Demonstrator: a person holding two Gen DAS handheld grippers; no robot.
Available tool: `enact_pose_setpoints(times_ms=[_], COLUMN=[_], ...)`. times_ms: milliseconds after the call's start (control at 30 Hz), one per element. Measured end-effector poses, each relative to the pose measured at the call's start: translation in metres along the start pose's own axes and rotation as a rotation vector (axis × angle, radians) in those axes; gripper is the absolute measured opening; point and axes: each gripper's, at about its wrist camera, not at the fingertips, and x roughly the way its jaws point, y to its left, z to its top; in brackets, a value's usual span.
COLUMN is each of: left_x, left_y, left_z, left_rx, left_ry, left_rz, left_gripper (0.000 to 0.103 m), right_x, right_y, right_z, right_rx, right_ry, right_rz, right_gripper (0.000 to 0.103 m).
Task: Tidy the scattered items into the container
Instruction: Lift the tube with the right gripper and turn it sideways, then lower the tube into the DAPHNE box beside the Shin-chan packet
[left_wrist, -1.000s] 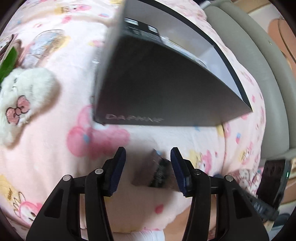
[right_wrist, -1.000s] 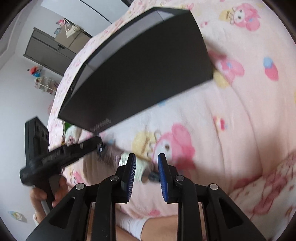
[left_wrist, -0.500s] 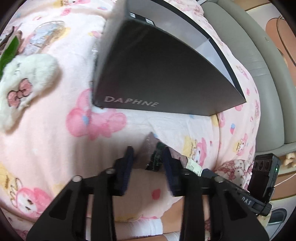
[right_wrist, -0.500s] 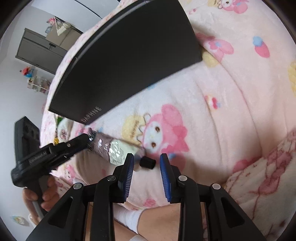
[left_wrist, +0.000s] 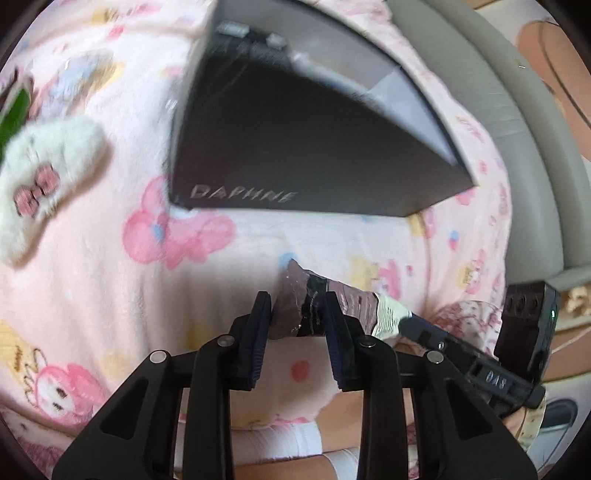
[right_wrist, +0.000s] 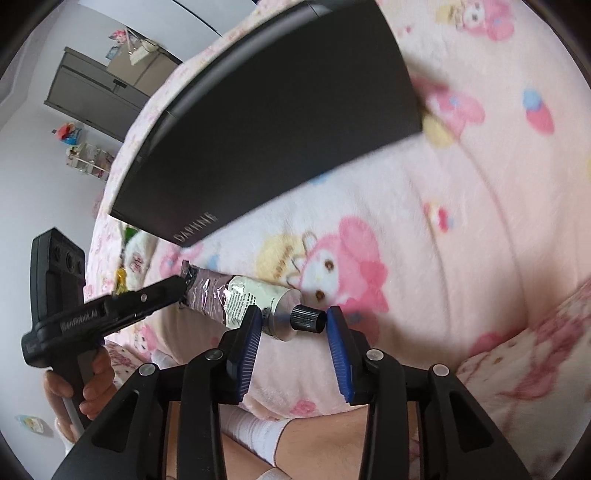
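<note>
Progress is early. A crumpled tube (right_wrist: 236, 299) with a black cap (right_wrist: 308, 319) is off the bed and held in the air, short of the black box (left_wrist: 314, 147) it is meant for.

Left tongs (left_wrist: 297, 325) are clamped on the flattened tail end of the tube, seen in both views. Right tongs (right_wrist: 293, 332) stand apart, with the cap end of the tube lying between the blue pads; one pad looks to touch the tube's shoulder, the other is just clear of the cap — no grip there that I can confirm.

The box, marked DAPHNE, sits on the pink blanket (right_wrist: 461, 221) beyond the tube, its open top facing away from the tongs. What it already holds cannot be made out; something pale shows at the far inner edge, too blurred to name.

Still out on the blanket: a white plush toy (left_wrist: 44, 184) with a pink bow, well to the left of the box, and a green item (left_wrist: 13, 114) at the frame edge beside it.

Judgement: one item in hand, none confirmed in the box — the tube and at least those two pieces remain.
</note>
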Motion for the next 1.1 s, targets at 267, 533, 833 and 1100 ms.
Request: enact_pose_setpoints(times_ms=[267,533,833,1100], left_x=[-0.047,-0.041,0.027,0.081], left_y=[-0.058,-0.081,-0.053,-0.064], left_z=[0.020,0.109,0.204,0.233], left_rx=[0.066,0.071,0.040,0.109], left_ry=[-0.118,-0.178,-0.023,0.073], left_rz=[-0.122,-0.102,-0.012,0.041], left_gripper=[0.027,0.030,0.029,0.020], right_x=[-0.069,-0.077,-0.007,0.036], right_y=[0.031,0.062,0.055,0.074], right_z=[0.036,0.126,0.224,0.249], right_rx=[-0.065,-0.201,-0.240,-0.366], right_ry=[-0.200,-0.256,-0.106,-0.041], right_rz=[0.050,0.005,-0.100,-0.200], right_gripper=[0.032,0.032,0.032,0.025])
